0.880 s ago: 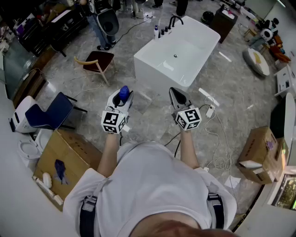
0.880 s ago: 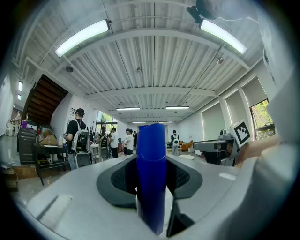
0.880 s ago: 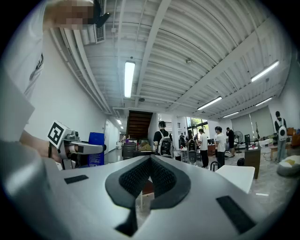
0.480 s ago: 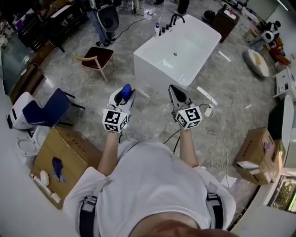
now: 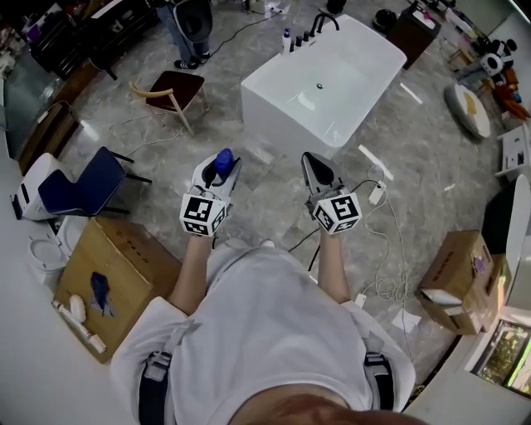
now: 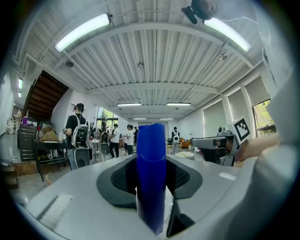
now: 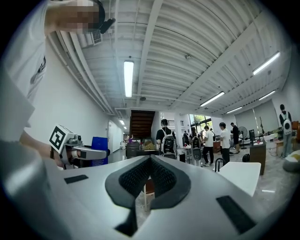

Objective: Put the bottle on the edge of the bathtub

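Observation:
A blue bottle (image 5: 222, 161) stands up between the jaws of my left gripper (image 5: 219, 168), which is shut on it. In the left gripper view the bottle (image 6: 151, 173) fills the gap between the dark pads (image 6: 121, 180). My right gripper (image 5: 309, 161) is held level beside it, shut and empty; its tips (image 7: 149, 160) meet. The white bathtub (image 5: 278, 114) stands on the floor ahead, well beyond both grippers. Its pale corner (image 7: 241, 174) shows in the right gripper view.
Several small bottles (image 5: 295, 37) and a black faucet (image 5: 329, 20) sit at the tub's far end. A wooden chair (image 5: 174, 101) and a blue chair (image 5: 83, 191) stand left. Cardboard boxes (image 5: 108, 278) (image 5: 456, 278) flank me; cables (image 5: 382, 249) lie on the floor.
The view has drifted a little over the floor as the person moves. Both grippers keep the same pose, and the bottle stays gripped in the left one.

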A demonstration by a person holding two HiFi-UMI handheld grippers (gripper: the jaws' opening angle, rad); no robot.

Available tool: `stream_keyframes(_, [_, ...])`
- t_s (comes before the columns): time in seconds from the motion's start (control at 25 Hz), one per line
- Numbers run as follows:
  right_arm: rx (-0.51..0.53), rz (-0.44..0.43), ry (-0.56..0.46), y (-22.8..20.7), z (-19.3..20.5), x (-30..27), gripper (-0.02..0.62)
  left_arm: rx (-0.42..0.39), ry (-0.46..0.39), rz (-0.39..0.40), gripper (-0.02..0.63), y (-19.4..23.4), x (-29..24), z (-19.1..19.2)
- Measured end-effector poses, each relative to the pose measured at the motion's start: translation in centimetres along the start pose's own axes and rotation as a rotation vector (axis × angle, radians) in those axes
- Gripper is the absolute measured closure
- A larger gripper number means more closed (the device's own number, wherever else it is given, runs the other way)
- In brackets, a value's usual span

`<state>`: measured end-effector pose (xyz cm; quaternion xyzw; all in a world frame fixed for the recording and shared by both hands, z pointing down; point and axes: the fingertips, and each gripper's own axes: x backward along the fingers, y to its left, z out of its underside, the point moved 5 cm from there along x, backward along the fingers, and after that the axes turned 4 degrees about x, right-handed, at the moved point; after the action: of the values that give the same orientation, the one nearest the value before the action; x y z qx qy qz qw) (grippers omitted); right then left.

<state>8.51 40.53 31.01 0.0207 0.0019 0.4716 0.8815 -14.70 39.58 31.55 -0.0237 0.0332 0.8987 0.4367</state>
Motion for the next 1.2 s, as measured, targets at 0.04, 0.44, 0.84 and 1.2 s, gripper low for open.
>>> stream_keyframes(0.04, [-0.005,-0.006,0.003,-0.3,0.3,0.0,0.595,-0.003,0.005,0.000,0.461,-0.2,-0.4,0.1])
stream_keyframes(0.44, [-0.073,-0.056,0.056,-2.9,4.0,-2.4,0.595,0.000,0.051,-0.020,0.462,0.9,-3.2,1.1])
stream_keyframes(0.84, [-0.047,-0.043,0.079,-9.8,5.1,-12.2,0.595,0.034,-0.009,0.002,0.462,8.7,-13.0,1.3])
stream_keyframes(1.2, [-0.047,0.002,0.094,-15.8,4.6,-26.3,0.595,-0.004,-0.033,0.140,0.462,19.8,-24.7,-1.0])
